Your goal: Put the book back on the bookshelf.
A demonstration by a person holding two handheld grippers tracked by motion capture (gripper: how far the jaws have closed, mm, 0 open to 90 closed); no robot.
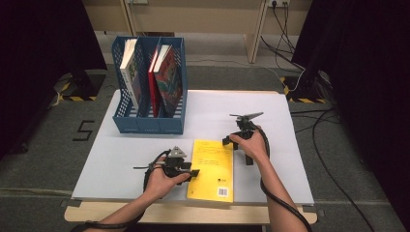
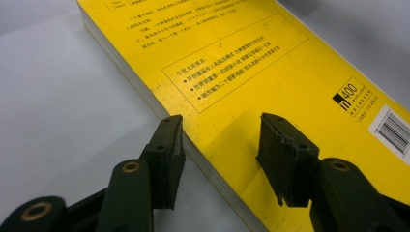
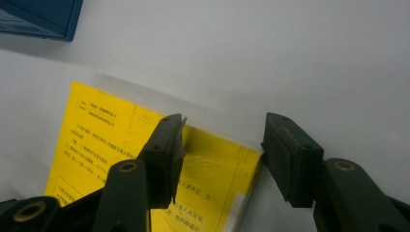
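We judged the work barely begun: the flat yellow paperback book (image 1: pixel 212 169) lay back cover up on the pale grey table top (image 1: pixel 290 159), near the front edge and well in front of the blue mesh plastic file rack (image 1: pixel 150 87), with nothing lifted yet. Our left gripper (image 1: pixel 192 172) straddled the book's left edge, jaws apart, and our right gripper (image 1: pixel 231 141) stood at its far right corner, also unclosed. Behind the book, the rack already held a white-spined book (image 1: pixel 129 72) and a red-covered book (image 1: pixel 167 79), so an empty slot remained; nothing lay between the book and the rack.
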